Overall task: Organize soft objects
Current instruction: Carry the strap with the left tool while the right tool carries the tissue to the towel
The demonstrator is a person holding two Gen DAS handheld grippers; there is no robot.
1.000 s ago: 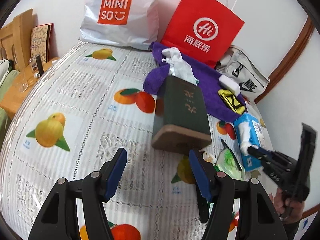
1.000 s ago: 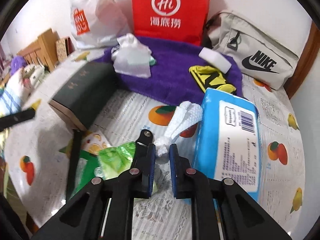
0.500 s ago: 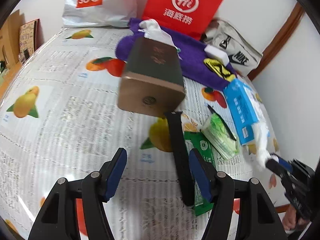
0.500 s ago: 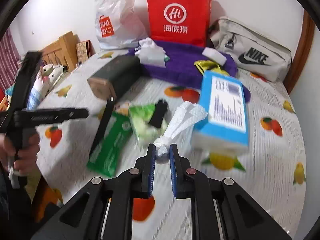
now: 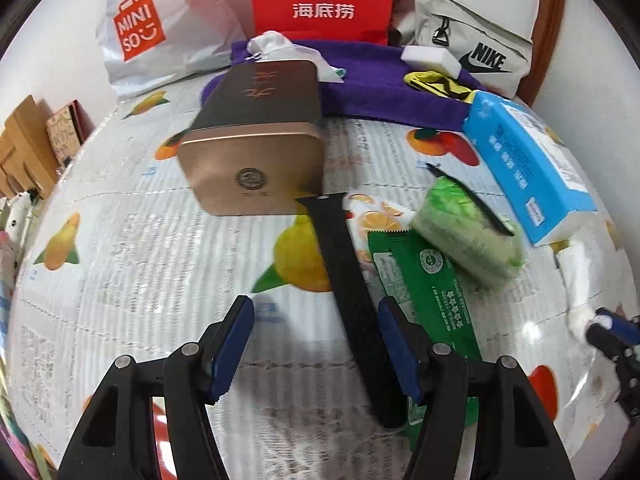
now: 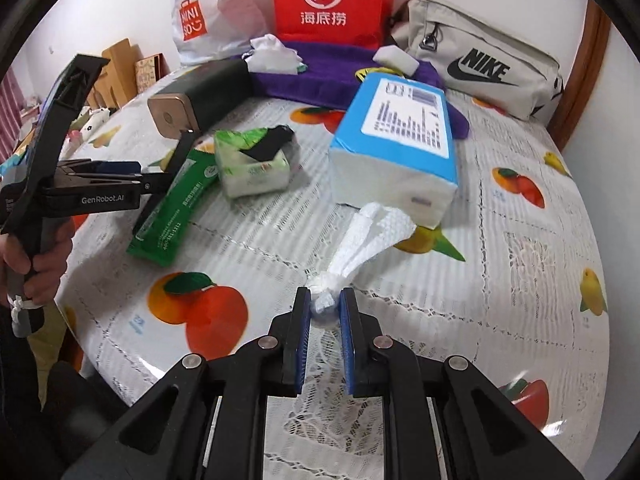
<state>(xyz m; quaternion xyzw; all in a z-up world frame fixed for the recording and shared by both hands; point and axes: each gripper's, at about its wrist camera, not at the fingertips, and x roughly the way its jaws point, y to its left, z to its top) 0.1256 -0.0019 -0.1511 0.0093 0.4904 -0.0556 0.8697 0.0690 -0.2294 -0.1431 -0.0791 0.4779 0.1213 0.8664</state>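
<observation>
My right gripper [image 6: 325, 312] is shut on the twisted end of a white tissue [image 6: 366, 236] that runs from the open end of the blue tissue pack [image 6: 400, 136], which lies on the fruit-print tablecloth [image 6: 520, 280]. My left gripper [image 5: 316, 344] is open and empty, low over the cloth, with a black strap [image 5: 348, 296] lying between its fingers. The blue pack also shows in the left wrist view [image 5: 524, 160], with the right gripper [image 5: 612, 332] at the right edge.
A dark green box with a copper end [image 5: 256, 152], a small green tissue pack [image 5: 468, 236] and a flat green packet [image 5: 424, 296] lie mid-table. A purple towel [image 5: 380, 84], red bag [image 5: 320, 0], Miniso bag [image 5: 152, 32] and Nike pouch [image 6: 488, 68] stand behind.
My right gripper has pulled back toward the table's near edge, drawing the tissue out of the blue pack. My left gripper has swung right and lower, over the black strap.
</observation>
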